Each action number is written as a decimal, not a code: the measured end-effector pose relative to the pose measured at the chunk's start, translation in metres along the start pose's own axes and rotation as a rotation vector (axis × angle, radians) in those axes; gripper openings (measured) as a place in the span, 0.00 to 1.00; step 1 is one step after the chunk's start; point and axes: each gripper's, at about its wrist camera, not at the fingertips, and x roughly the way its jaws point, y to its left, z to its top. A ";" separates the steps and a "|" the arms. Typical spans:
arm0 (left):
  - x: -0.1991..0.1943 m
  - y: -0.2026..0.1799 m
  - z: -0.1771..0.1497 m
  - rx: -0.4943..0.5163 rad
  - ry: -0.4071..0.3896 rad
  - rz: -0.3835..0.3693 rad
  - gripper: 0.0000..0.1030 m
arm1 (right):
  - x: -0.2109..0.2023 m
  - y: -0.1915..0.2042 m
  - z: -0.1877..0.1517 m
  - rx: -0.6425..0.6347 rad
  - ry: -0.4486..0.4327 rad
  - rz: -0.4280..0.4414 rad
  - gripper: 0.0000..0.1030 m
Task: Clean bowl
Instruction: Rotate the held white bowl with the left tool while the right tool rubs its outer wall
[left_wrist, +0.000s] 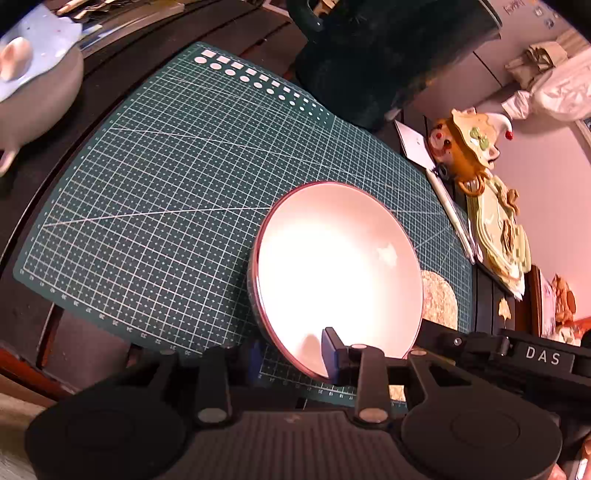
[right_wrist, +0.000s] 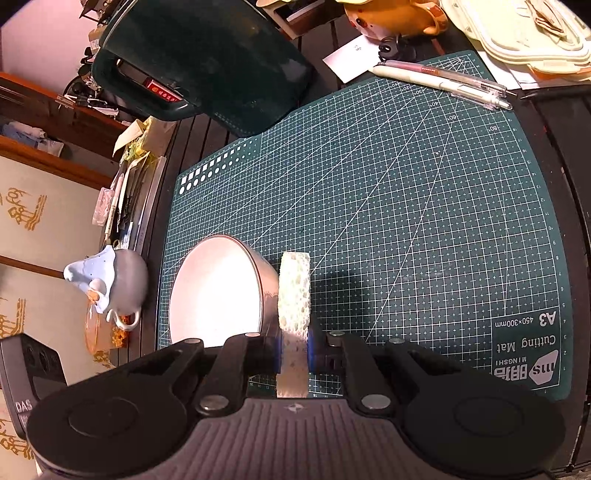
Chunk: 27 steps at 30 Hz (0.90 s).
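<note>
left claw (left_wrist: 291, 354) parted astride bowl (left_wrist: 338, 273) rim, right claw (right_wrist: 294, 350) clamping sponge (right_wrist: 294, 295)

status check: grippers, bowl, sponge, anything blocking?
Left gripper straddles bowl rim, fingers loose. Right gripper shut on sponge beside bowl's outer wall. Mat unobstructed.
</note>
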 end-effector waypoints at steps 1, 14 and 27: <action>0.000 0.000 0.000 -0.001 -0.001 0.001 0.29 | 0.000 0.000 0.000 -0.001 0.000 0.000 0.11; -0.007 0.018 0.019 -0.007 -0.058 0.038 0.09 | -0.015 0.004 0.001 -0.019 -0.041 0.003 0.11; -0.004 0.015 0.019 0.032 -0.073 0.033 0.09 | -0.029 0.014 0.000 -0.072 -0.086 0.010 0.12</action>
